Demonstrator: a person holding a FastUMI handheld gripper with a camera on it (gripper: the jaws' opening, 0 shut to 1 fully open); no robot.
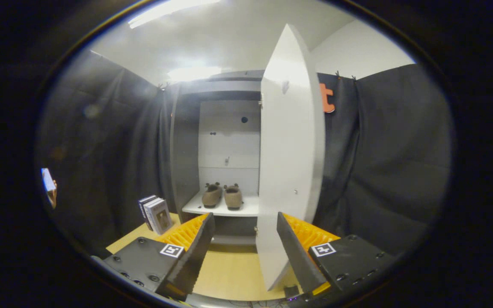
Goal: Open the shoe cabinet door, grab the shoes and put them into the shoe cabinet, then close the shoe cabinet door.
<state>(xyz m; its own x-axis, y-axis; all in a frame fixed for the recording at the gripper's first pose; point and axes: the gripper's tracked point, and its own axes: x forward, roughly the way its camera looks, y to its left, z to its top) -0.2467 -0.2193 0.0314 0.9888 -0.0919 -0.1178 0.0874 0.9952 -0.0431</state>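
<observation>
Hovering above the wooden table (229,273), the tool (244,226) has its two fingers spread wide apart, pinching nothing. The lower edge of the white shoe cabinet door (291,171) hangs in the gap between the fingers, nearer the right finger; whether that finger touches the door cannot be told. The door stands swung open, edge-on toward the tool, hinged on the right side of the shoe cabinet (229,145).

Beyond the fingers, the cabinet's inside is open to view: a white back panel with a few small holes and a white shelf (246,209) low down. A pair of brown shoes (223,196) sits side by side on that shelf, upright, toes pointing toward the back panel, the two just beside each other.

Left of the cabinet, on the table, a few books (155,214) stand upright, tilted slightly, close to the left finger's tip. Black cloth (400,162) hangs on either side of the cabinet. Far to the left, a person's hand (51,193) holds a small bright object, too small to identify.
</observation>
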